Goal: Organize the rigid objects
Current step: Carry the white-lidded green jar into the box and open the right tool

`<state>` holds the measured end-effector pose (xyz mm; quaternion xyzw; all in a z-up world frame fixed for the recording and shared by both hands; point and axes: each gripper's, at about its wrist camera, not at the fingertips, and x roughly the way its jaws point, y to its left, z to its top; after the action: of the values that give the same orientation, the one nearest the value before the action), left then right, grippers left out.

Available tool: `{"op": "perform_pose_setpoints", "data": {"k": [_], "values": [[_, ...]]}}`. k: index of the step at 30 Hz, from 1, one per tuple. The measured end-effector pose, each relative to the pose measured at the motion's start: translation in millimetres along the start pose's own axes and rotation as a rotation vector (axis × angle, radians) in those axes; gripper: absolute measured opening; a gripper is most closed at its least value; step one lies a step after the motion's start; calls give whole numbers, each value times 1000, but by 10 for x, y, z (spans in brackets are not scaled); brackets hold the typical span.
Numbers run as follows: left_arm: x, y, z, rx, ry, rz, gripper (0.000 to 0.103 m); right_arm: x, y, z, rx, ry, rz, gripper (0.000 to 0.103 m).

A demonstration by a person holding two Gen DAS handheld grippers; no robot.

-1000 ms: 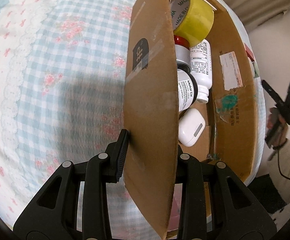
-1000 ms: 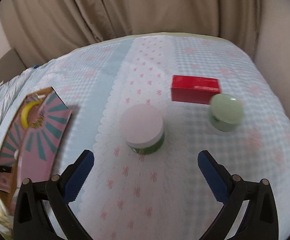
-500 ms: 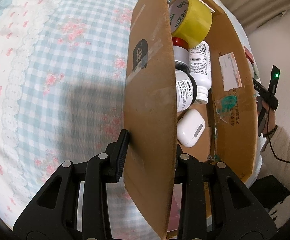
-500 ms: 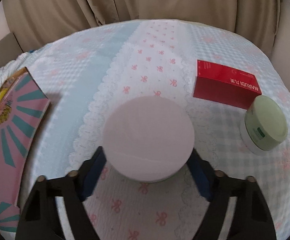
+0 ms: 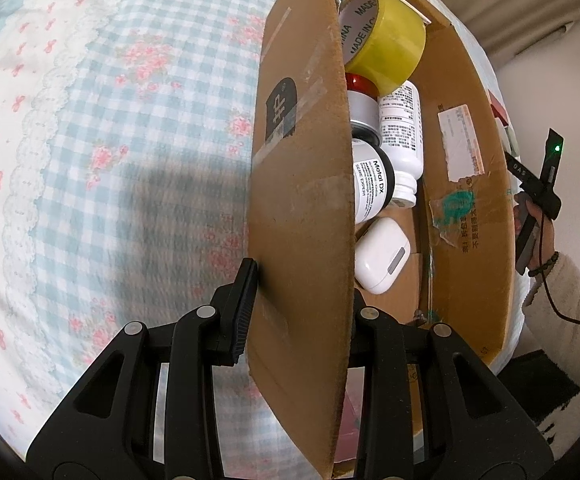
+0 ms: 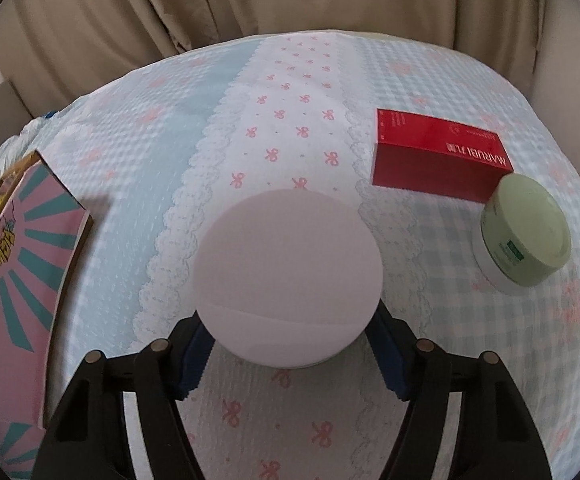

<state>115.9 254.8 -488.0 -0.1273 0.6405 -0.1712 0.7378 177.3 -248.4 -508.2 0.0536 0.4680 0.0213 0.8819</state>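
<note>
My left gripper (image 5: 299,300) is shut on the upright side wall of a cardboard box (image 5: 469,240). Inside the box lie a yellow tape roll (image 5: 381,36), a white bottle (image 5: 401,128), a black-and-white jar (image 5: 369,184), a red-capped can (image 5: 359,88) and a white earbud case (image 5: 381,256). In the right wrist view a pink-lidded jar (image 6: 286,276) stands on the bedspread between the blue pads (image 6: 194,352) of my right gripper (image 6: 290,344). Its jaws are closing, and the pads meet the jar's sides under the lid.
A red carton (image 6: 437,156) and a green-lidded jar (image 6: 525,228) sit to the right of the pink jar. The box's pink-and-teal printed flap (image 6: 18,260) lies at the left. Curtains hang behind the bed. A sleeved hand (image 5: 545,240) shows beyond the box.
My right gripper came down over the pink-lidded jar and its jaws closed in from wide apart to the jar's sides. The left gripper kept its hold on the box wall.
</note>
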Motion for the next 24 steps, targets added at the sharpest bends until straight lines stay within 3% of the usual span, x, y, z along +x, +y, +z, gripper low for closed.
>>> {"op": "perform_pose_setpoints", "data": {"k": [9, 16, 24], "values": [[24, -24, 43, 14, 16, 4, 28, -368, -45, 132, 92, -24, -2, 66], [37, -99, 96, 41, 48, 34, 28, -1161, 148, 413, 100, -85, -53, 66], [32, -127, 144, 56, 77, 51, 28, -2180, 703, 615, 155, -122, -51, 66]]}}
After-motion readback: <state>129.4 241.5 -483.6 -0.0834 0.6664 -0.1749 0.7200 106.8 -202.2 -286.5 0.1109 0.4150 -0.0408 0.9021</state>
